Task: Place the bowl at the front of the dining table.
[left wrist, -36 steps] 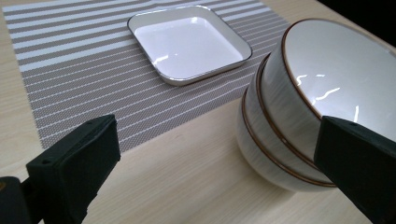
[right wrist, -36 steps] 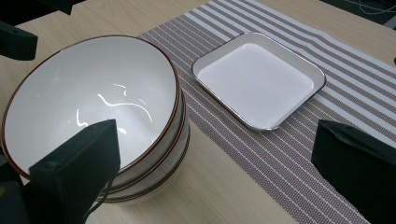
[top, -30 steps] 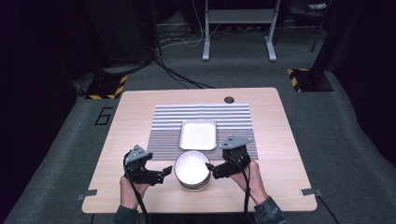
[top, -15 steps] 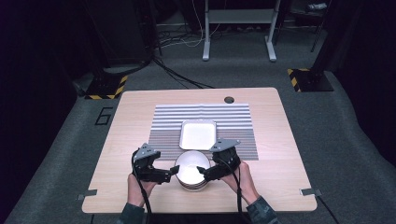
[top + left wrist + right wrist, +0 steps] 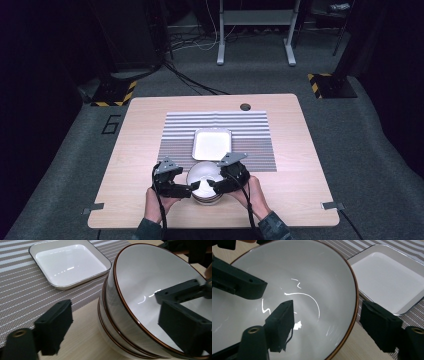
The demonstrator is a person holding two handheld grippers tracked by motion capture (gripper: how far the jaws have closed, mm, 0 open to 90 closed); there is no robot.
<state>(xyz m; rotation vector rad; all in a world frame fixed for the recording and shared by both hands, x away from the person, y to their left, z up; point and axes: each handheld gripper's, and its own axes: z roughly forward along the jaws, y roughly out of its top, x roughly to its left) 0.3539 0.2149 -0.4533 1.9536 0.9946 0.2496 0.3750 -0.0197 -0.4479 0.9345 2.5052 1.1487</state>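
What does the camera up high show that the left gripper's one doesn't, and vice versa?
High view: the whole wooden table, its round hole, the grey floor. Left gripper view: brown rims of several nested bowls, with the left gripper, whose jaws have just been closing, astride the rim of the top bowl without pressing it. Both: the square white plate on the striped mat.

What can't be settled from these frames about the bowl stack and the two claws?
- Number of bowls: the left gripper view's bottom edge cuts the stack; too small in the high view.
- Left claw: its jaws straddle the top bowl's rim; pad contact is unclear.
- Right claw: likewise, contact on the rim unclear.
- Square plate: cut off by the right gripper view's edge.
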